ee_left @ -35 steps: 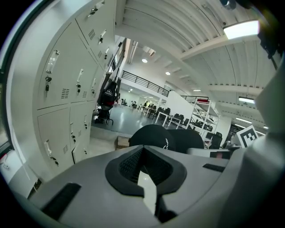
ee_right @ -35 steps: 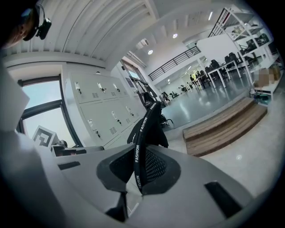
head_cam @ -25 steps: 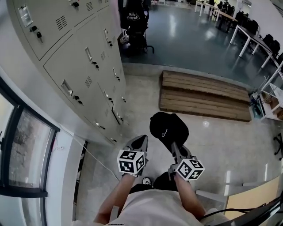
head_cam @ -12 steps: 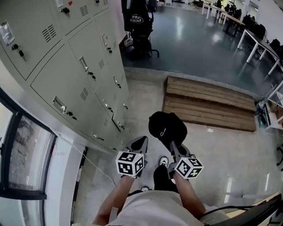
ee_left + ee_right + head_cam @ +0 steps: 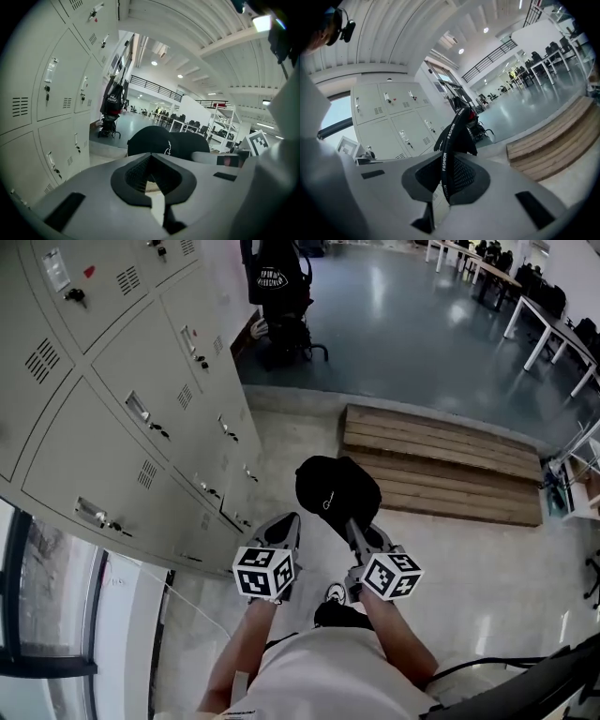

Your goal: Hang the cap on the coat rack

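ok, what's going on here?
A person holds a black cap in the right gripper, which is shut on its strap. The left gripper is shut and empty. They stand beside grey lockers, with a wooden platform ahead. The cap is not hung yet.

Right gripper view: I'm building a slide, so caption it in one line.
Right gripper shut on the black cap, grey lockers and wooden platform beyond.
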`<control>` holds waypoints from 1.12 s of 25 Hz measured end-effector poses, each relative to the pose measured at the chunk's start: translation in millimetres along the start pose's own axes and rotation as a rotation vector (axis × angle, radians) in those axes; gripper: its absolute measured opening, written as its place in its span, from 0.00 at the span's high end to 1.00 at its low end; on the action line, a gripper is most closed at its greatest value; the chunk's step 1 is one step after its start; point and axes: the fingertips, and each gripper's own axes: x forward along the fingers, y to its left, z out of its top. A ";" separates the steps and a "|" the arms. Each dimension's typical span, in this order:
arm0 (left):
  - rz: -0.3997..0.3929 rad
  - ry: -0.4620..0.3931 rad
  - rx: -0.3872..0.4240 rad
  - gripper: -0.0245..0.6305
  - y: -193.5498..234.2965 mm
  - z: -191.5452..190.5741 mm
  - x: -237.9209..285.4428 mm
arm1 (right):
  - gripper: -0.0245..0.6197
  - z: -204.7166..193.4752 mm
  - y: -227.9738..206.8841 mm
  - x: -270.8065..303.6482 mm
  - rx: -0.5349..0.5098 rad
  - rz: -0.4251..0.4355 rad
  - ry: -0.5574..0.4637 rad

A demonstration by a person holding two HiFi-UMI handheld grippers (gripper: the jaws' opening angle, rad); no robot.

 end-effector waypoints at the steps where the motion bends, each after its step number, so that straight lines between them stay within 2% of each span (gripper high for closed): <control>1: 0.000 -0.004 -0.002 0.96 -0.2 4.4 11.9 | 0.93 7.9 -7.7 6.8 -0.003 0.006 -0.002; 7: 0.005 -0.005 0.002 0.96 -4.4 28.6 80.4 | 0.93 48.9 -58.1 39.6 -0.002 0.011 -0.007; 12: 0.012 0.016 0.007 0.96 -6.1 38.1 117.6 | 0.93 70.0 -91.9 56.1 0.028 -0.001 -0.010; 22: 0.045 0.018 -0.014 0.96 23.1 59.1 159.7 | 0.93 89.6 -124.0 100.6 0.049 -0.012 -0.002; 28: 0.030 0.021 -0.037 0.96 54.0 76.5 198.6 | 0.93 105.0 -137.8 143.5 0.047 -0.023 -0.010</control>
